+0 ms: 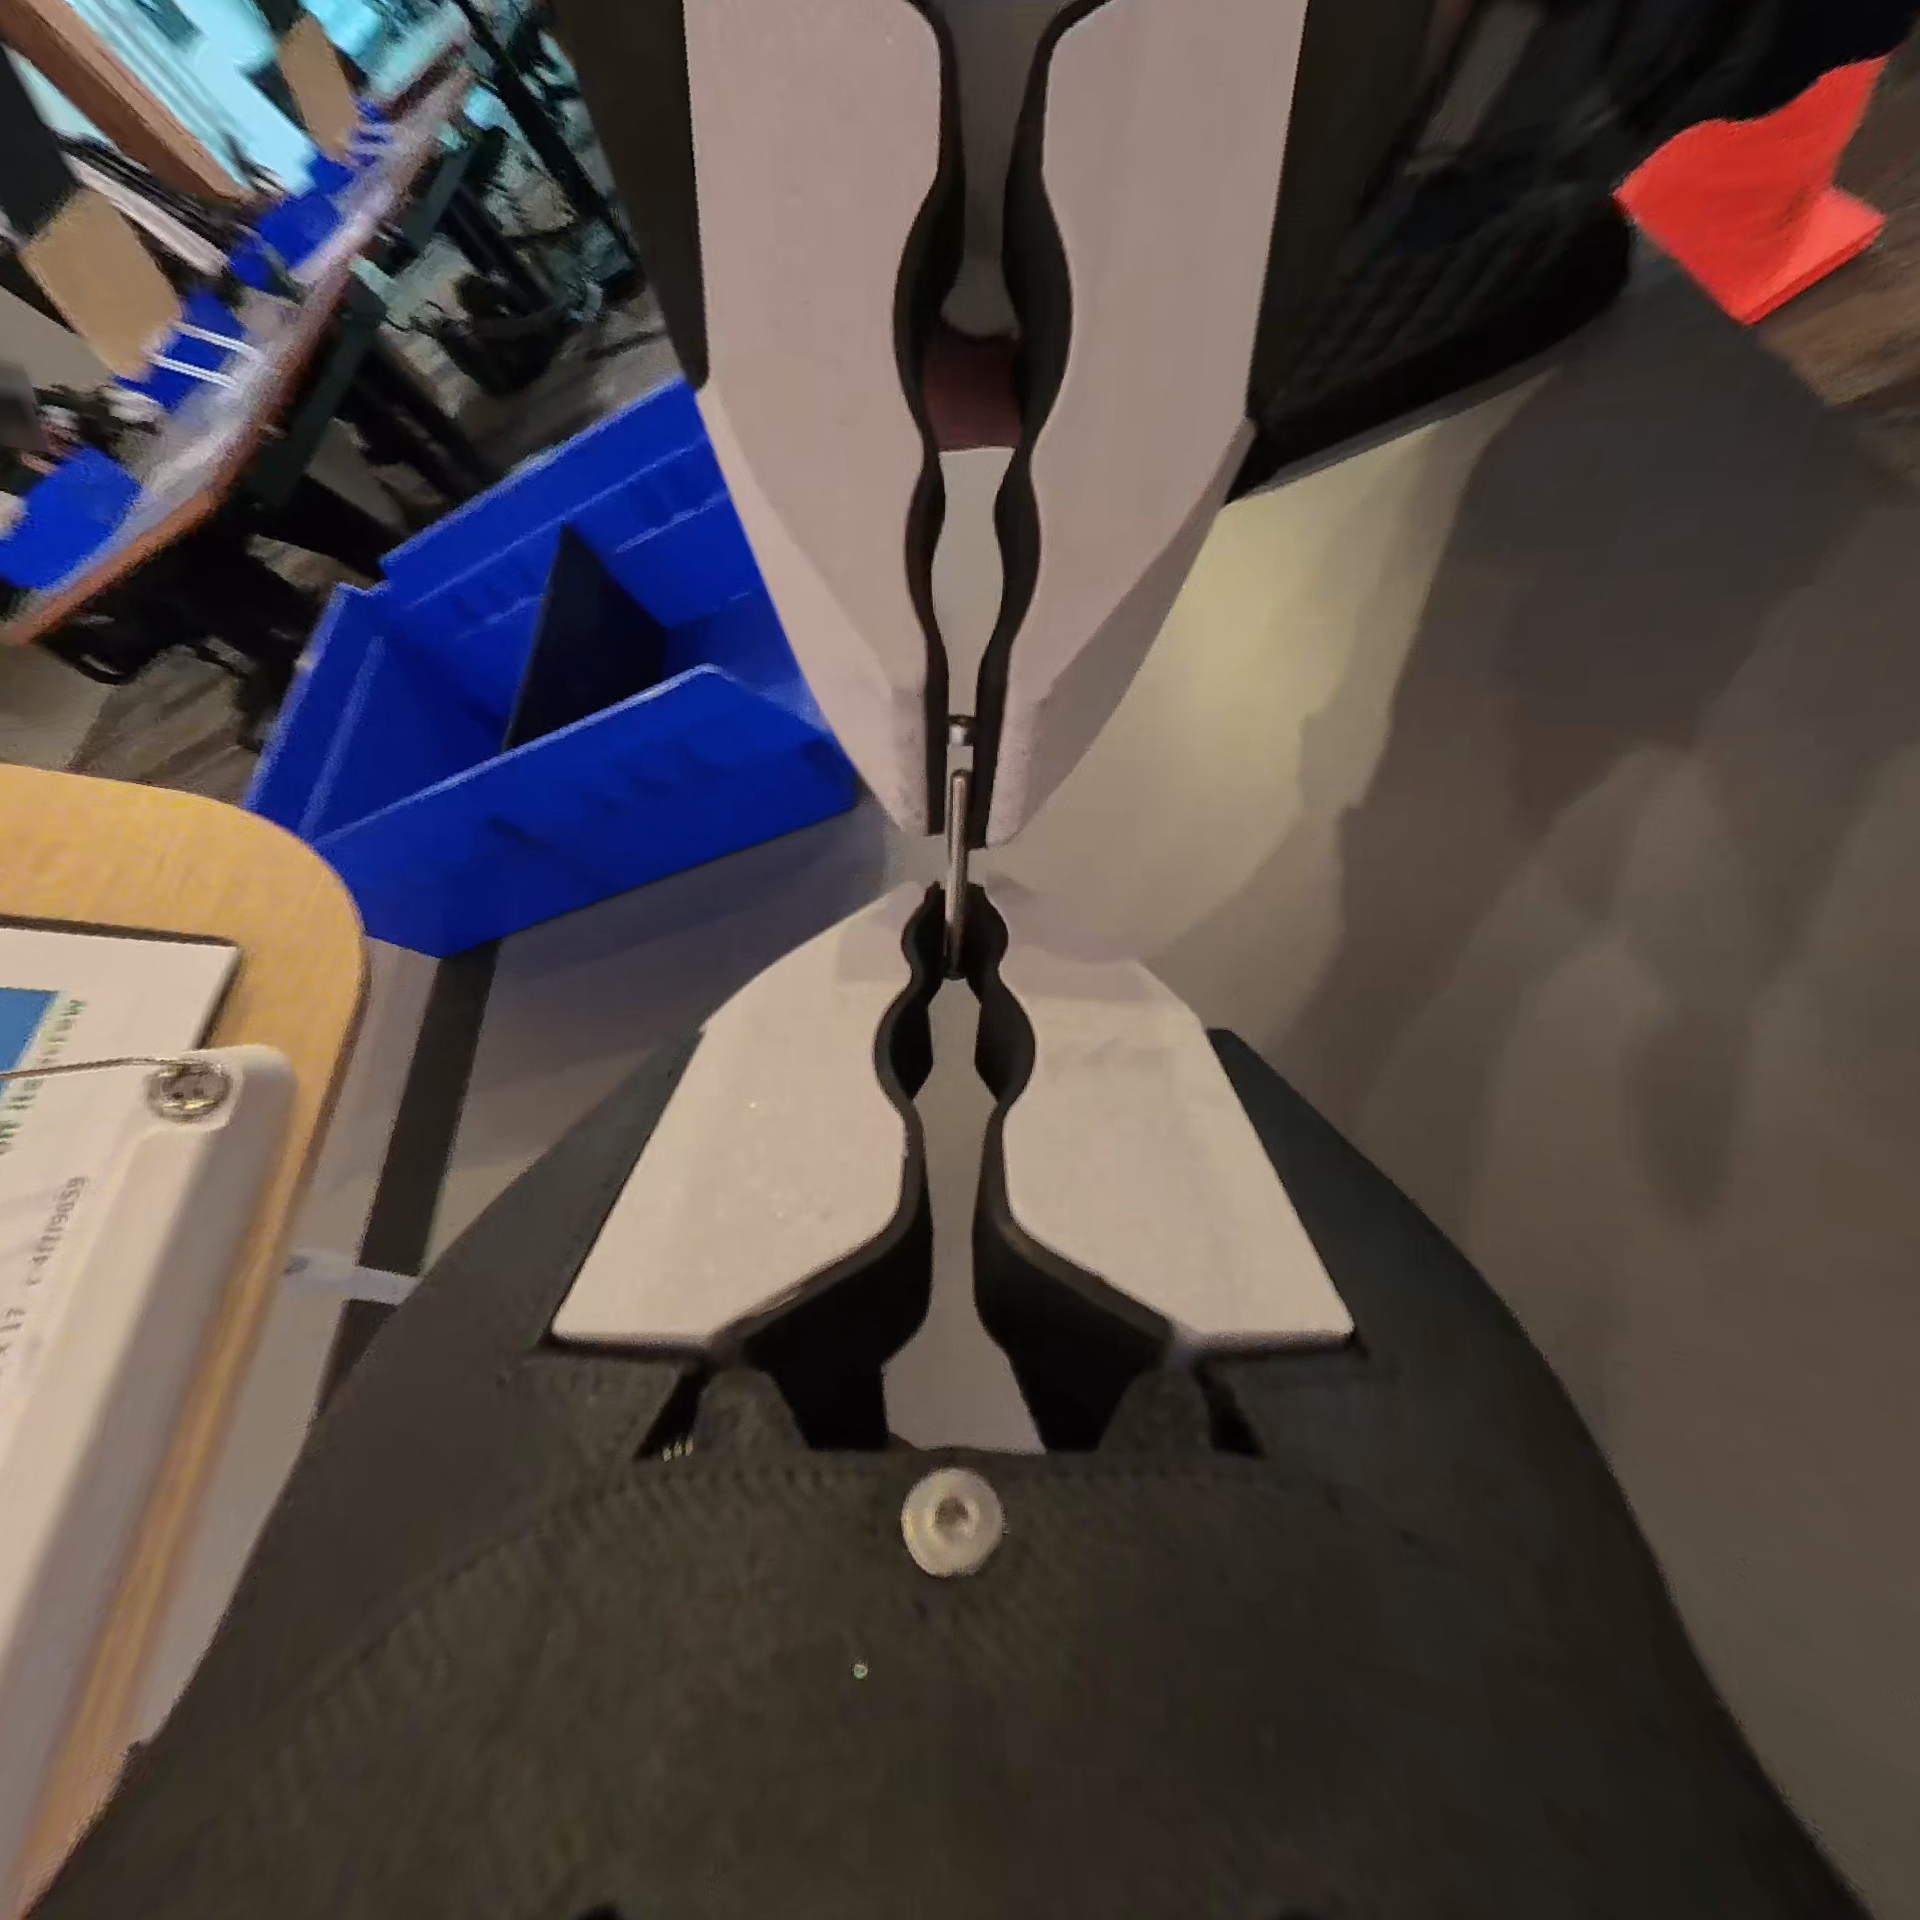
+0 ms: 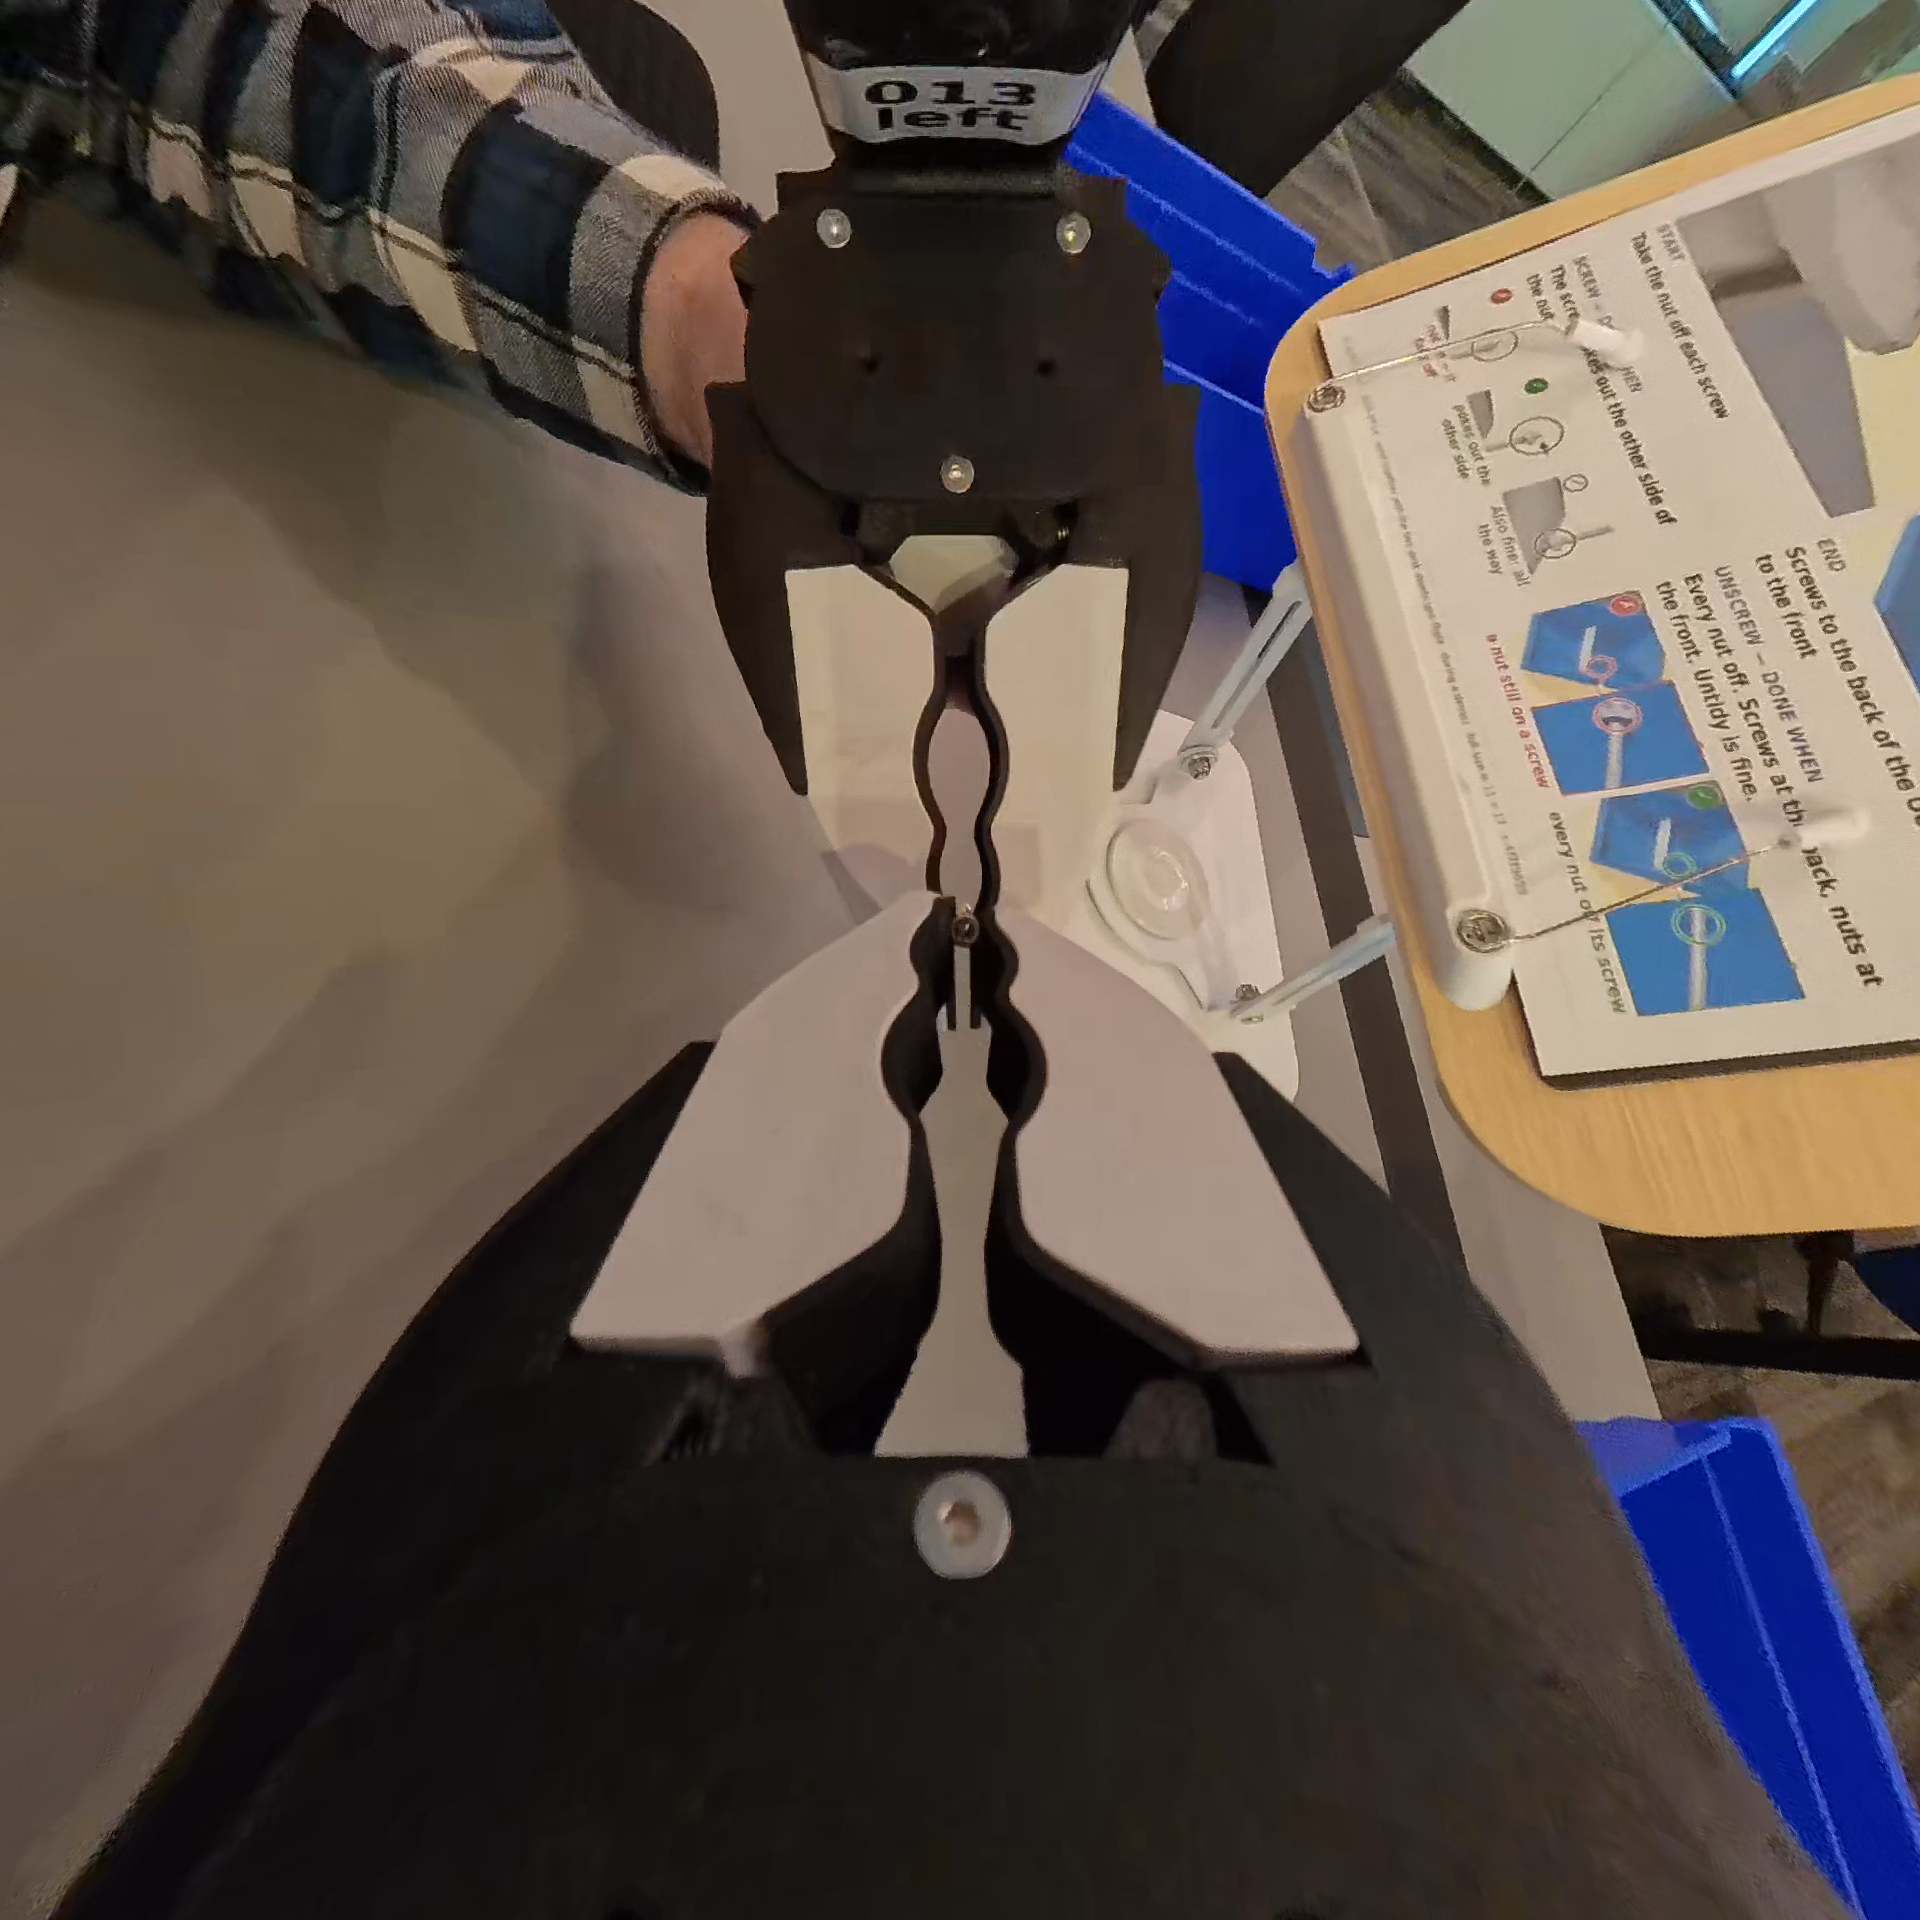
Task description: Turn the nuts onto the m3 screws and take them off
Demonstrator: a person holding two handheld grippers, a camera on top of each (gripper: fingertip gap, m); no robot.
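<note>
Black housing with a pale bolt head fills the bottom of the left wrist view, and from it the left tool point(image 1: 957, 925) reaches forward with its white fingers point(image 1: 790, 1132) drawn nearly together. A thin silver screw point(image 1: 957, 842) stands on end between the dark pads, clenched at its near end. Its far end sits between the tips of the right tool point(image 1: 961, 779), which comes down from the top of the view, tip to tip with the left one. Both hover over a grey counter point(image 1: 1558, 935). A blue bin point(image 1: 582, 790) sits on it to the left, just beyond a wooden board point(image 1: 208, 852) that carries a white clip bar point(image 1: 135, 1299) and a printed sheet point(image 1: 94, 997). Something red point(image 1: 1756, 208) lies blurred at the upper right.

From the right wrist view, the same black housing comes first, then the right tool point(image 2: 961, 935) with its fingers clenched on the small screw point(image 2: 965, 925), whose head peeks out at the tips. The left tool point(image 2: 961, 862) faces it from above, jaws drawn in on the other end. A hand point(image 2: 696, 343) in a plaid sleeve point(image 2: 343, 177) grips that tool's black body. To the right, a white stand with a clear suction cup point(image 2: 1158, 868) props up the wooden board point(image 2: 1662, 1153) and its printed sheet point(image 2: 1714, 675). Blue bins show behind the left tool point(image 2: 1226, 312) and at the lower right edge point(image 2: 1745, 1662).
</note>
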